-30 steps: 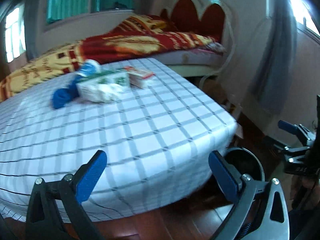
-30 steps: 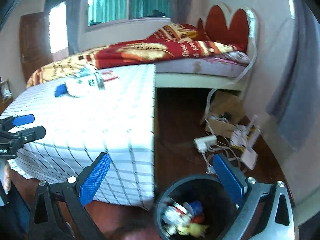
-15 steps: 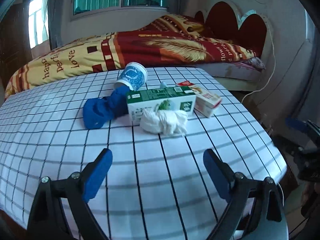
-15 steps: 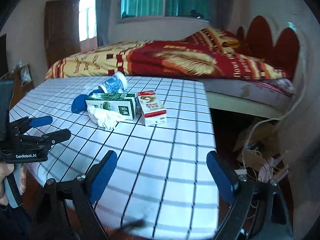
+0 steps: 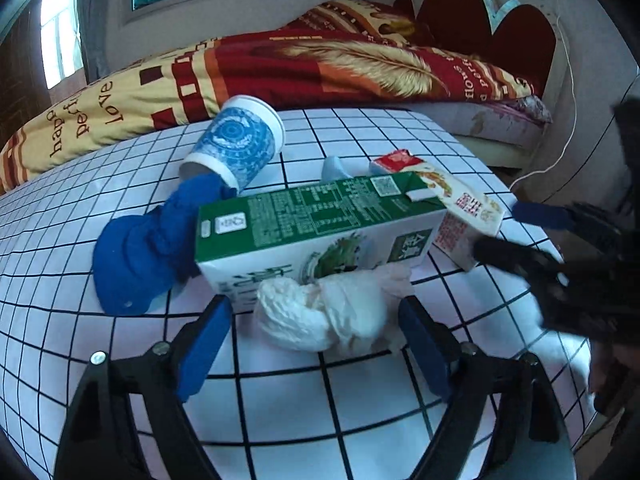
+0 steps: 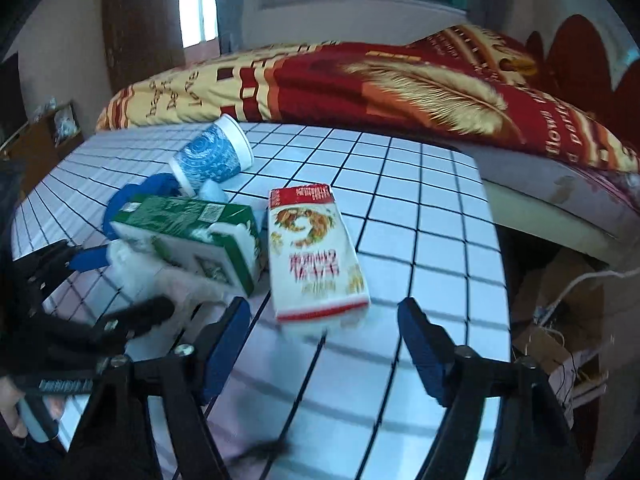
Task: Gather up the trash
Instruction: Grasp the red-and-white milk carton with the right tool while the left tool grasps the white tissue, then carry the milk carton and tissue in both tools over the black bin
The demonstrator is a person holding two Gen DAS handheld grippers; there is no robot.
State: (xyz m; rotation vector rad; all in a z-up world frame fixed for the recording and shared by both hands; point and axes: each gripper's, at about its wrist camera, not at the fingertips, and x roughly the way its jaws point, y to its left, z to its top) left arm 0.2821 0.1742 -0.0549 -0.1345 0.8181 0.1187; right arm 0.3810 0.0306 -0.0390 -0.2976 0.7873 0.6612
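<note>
Green-white carton (image 5: 320, 220), QR-code label

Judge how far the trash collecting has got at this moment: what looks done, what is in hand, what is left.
Done: nothing that these views show. In hand: the left gripper, jaws just closing, brackets the crumpled tissue without gripping it; the right gripper, also closing, is lined up on the red and white carton, empty. Left: the green carton, paper cup and blue cloth on the checked table.
</note>
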